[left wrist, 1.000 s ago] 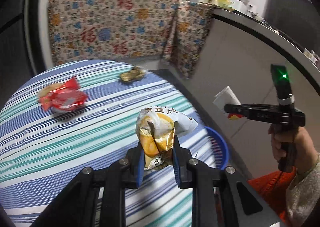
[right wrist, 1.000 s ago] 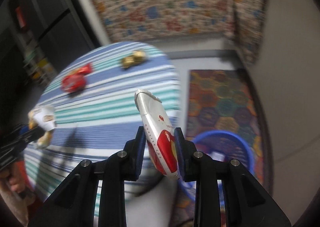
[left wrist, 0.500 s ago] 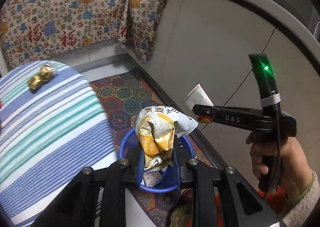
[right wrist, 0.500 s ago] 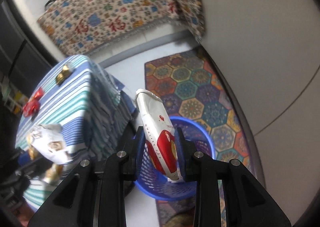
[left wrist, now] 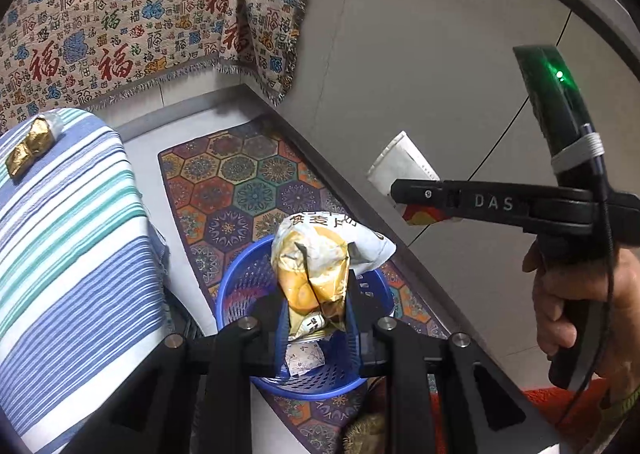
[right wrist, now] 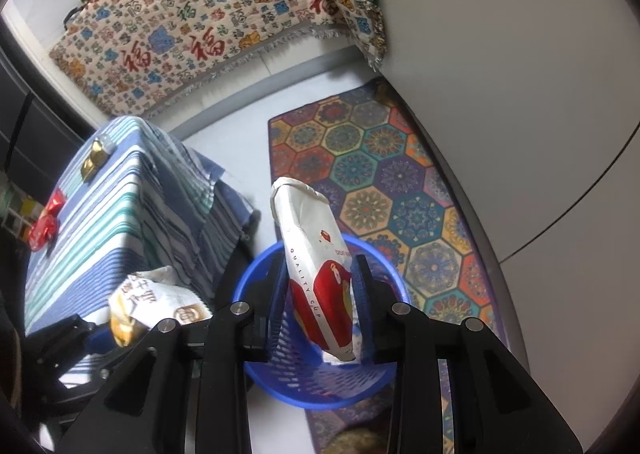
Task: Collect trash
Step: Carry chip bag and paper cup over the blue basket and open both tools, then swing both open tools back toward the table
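Note:
My left gripper (left wrist: 314, 308) is shut on a crumpled yellow and white snack bag (left wrist: 320, 266) and holds it above the blue mesh trash basket (left wrist: 236, 290) on the floor. My right gripper (right wrist: 320, 294) is shut on a flattened white and red paper cup (right wrist: 316, 266), also above the basket (right wrist: 256, 266). The right gripper (left wrist: 404, 193) with the cup (left wrist: 400, 161) shows in the left wrist view; the left one's bag (right wrist: 152, 306) shows in the right wrist view. A gold wrapper (left wrist: 30, 145) and a red wrapper (right wrist: 46, 219) lie on the striped table (left wrist: 72, 238).
The basket holds a small paper scrap (left wrist: 304, 358) and stands on a colourful hexagon-patterned rug (right wrist: 380, 181) between the table (right wrist: 132, 213) and a grey wall (left wrist: 420, 53). A patterned cloth (right wrist: 216, 13) hangs at the back.
Both grippers have swung from over the table to above the blue basket, each still holding its trash. The view now looks down at the floor.

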Available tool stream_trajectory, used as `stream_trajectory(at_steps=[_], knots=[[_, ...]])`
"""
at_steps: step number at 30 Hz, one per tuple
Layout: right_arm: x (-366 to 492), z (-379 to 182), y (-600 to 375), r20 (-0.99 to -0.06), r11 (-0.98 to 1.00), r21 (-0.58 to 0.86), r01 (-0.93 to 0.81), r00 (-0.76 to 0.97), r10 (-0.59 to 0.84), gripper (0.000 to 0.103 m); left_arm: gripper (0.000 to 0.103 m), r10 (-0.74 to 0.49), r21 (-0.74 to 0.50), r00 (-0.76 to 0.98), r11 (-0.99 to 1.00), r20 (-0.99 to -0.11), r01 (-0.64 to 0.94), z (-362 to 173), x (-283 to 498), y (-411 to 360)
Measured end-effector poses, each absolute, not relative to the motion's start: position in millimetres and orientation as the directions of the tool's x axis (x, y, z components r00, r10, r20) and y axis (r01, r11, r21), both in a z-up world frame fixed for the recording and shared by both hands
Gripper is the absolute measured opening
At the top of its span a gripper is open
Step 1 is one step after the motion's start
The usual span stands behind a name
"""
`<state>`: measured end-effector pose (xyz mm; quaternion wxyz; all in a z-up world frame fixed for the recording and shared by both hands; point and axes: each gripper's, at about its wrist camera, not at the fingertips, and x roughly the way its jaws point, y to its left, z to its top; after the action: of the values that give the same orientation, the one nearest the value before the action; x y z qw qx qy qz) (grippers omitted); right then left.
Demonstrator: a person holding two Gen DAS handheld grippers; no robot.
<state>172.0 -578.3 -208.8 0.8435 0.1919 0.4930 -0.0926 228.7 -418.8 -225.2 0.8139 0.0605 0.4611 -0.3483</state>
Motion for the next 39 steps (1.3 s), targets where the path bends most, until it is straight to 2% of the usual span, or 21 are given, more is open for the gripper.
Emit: stream_trajectory(at_steps=[13, 15, 17, 19, 20, 21, 22, 23, 25, 30, 35, 39], knots=[[176.5, -211.1, -580.2, -0.863, 0.91, 0.239, 0.34, 0.503, 0.039, 0.037, 0.024, -0.501, -0.21, 0.316, 0.74, -0.806, 0.639, -249.2, 234.0, -431.3], [177.1, -211.8, -579.9, -0.864, 0.909, 0.24, 0.34, 0.502, 0.04, 0.039, 0.024, -0.494, -0.201, 0.314, 0.739, -0.81, 0.643, -253.6, 233.7, -434.3], [177.7, -212.2, -580.0, -0.865, 0.912, 0.23, 0.341, 0.5, 0.031, 0.05, 0.024, -0.494, -0.199, 0.308, 0.733, -0.813, 0.651, -257.9, 233.6, -438.7], [178.8, -211.2, -580.8, -0.859, 0.909, 0.237, 0.343, 0.512, 0.031, 0.057, 0.029, -0.492, -0.198, 0.295, 0.725, -0.819, 0.66, -264.3, 233.2, -443.6], [179.5, -210.3, -581.2, -0.855, 0.908, 0.238, 0.345, 0.517, 0.028, 0.057, 0.032, -0.491, -0.198, 0.286, 0.72, -0.823, 0.665, -268.3, 233.0, -446.1], [179.6, -209.6, -581.5, -0.854, 0.908, 0.239, 0.344, 0.52, 0.028, 0.057, 0.042, -0.484, -0.193, 0.28, 0.718, -0.829, 0.669, -272.4, 233.2, -448.5], [179.5, -209.0, -581.3, -0.853, 0.908, 0.237, 0.345, 0.521, 0.025, 0.057, 0.058, -0.475, -0.184, 0.282, 0.72, -0.833, 0.669, -275.3, 233.0, -450.8], [179.1, -208.3, -581.7, -0.853, 0.908, 0.233, 0.347, 0.522, 0.02, 0.058, 0.061, -0.468, -0.171, 0.296, 0.727, -0.833, 0.665, -276.9, 232.8, -451.3], [177.9, -206.1, -583.2, -0.849, 0.906, 0.234, 0.352, 0.528, 0.014, 0.058, 0.062, -0.471, -0.175, 0.305, 0.733, -0.828, 0.657, -275.9, 232.5, -449.0], [174.4, -195.4, -584.9, -0.832, 0.908, 0.206, 0.364, 0.554, -0.034, 0.067, 0.062, -0.508, -0.197, 0.329, 0.731, -0.796, 0.653, -252.4, 224.5, -435.6], [176.3, -182.5, -575.1, -0.813, 0.919, 0.138, 0.368, 0.572, -0.107, 0.083, 0.062, -0.556, -0.217, 0.375, 0.728, -0.742, 0.65, -208.6, 204.0, -403.5], [181.1, -163.8, -548.5, -0.773, 0.942, 0.071, 0.327, 0.615, -0.155, 0.089, 0.068, -0.552, -0.2, 0.421, 0.746, -0.72, 0.636, -184.2, 185.8, -358.6]])
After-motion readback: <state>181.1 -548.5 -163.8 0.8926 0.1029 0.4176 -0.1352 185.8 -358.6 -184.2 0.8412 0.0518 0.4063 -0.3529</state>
